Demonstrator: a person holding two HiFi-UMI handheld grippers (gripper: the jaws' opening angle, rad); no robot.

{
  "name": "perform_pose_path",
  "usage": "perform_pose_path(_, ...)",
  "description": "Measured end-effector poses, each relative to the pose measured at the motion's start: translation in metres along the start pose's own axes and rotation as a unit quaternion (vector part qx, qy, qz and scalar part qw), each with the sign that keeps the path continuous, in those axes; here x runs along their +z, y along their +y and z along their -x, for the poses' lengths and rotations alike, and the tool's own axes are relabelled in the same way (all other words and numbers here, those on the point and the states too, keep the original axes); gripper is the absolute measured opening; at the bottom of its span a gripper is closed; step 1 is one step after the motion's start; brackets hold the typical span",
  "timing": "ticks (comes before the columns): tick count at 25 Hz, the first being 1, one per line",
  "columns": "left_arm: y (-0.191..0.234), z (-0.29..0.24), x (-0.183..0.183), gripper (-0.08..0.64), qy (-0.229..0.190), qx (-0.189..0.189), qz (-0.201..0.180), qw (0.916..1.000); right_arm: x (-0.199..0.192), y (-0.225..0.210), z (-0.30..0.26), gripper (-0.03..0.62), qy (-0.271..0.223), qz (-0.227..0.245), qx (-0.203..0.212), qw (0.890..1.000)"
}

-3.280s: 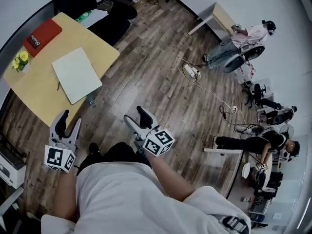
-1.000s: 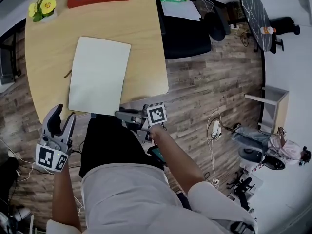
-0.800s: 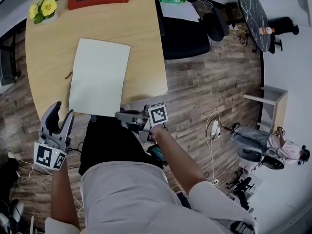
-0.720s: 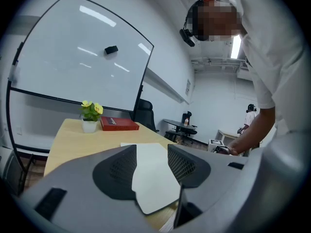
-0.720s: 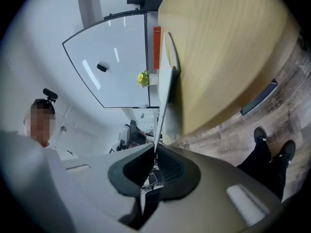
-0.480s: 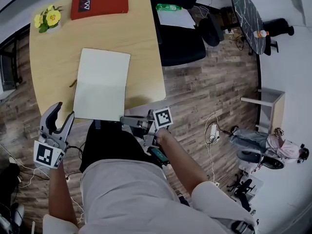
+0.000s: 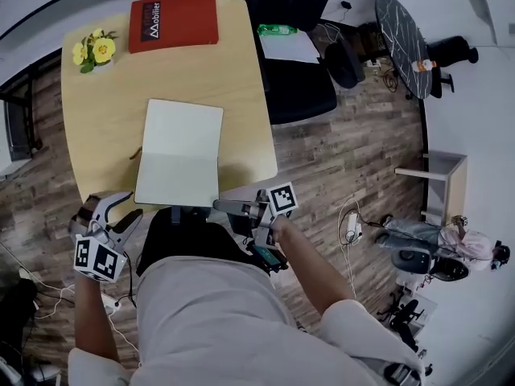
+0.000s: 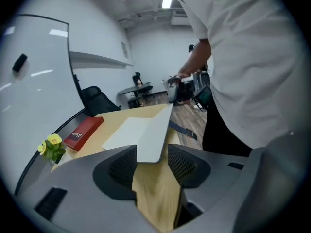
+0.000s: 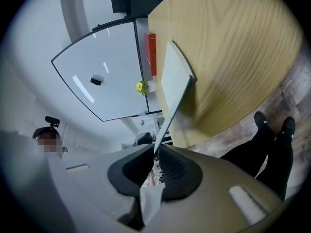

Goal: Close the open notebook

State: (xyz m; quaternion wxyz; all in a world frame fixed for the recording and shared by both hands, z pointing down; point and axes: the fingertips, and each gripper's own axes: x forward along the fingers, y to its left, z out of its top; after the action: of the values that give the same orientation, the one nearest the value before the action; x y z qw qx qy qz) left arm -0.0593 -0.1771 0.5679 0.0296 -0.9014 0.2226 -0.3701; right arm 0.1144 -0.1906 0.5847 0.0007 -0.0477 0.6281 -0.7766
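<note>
white cover (image 7: 177, 182) edge sits pinched thin and tight in the jaws of your right gripper (image 7: 221, 206). that near half of the notebook (image 7: 182, 131) stands tilted up off the wooden table (image 7: 96, 103), hinged at the fold, while the far half lies flat. your left gripper (image 7: 117, 211) hangs released and empty by the table's near left corner. progress: grasp done, cover partly raised. left to do: swing it over onto the far half, let go.
</note>
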Motion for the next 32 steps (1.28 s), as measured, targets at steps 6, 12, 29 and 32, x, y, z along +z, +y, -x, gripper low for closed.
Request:
perform_pose_path(6, 0.000, -0.015, -0.010, 0.130, 0.046, -0.034, -0.098, 0.9935, 0.004, 0.004, -0.003, 0.025, -0.004, -0.015, 0.001, 1.000)
perform_pose_path(12, -0.003, -0.018, -0.014, 0.058, 0.031, -0.070, -0.106, 0.9914, 0.006, 0.004, -0.002, 0.026, -0.020, -0.022, 0.002, 1.000)
perform_pose_path(29, 0.038, -0.012, 0.017, 0.034, -0.027, -0.081, -0.071, 0.9939, 0.042, 0.084, 0.041, 0.025, -0.196, 0.221, -0.006, 0.955)
perform_pose_path(32, 0.049, -0.013, 0.023, 0.028, -0.032, -0.080, -0.071, 0.9938, 0.053, 0.106, 0.043, 0.025, -0.238, 0.322, -0.043, 0.915)
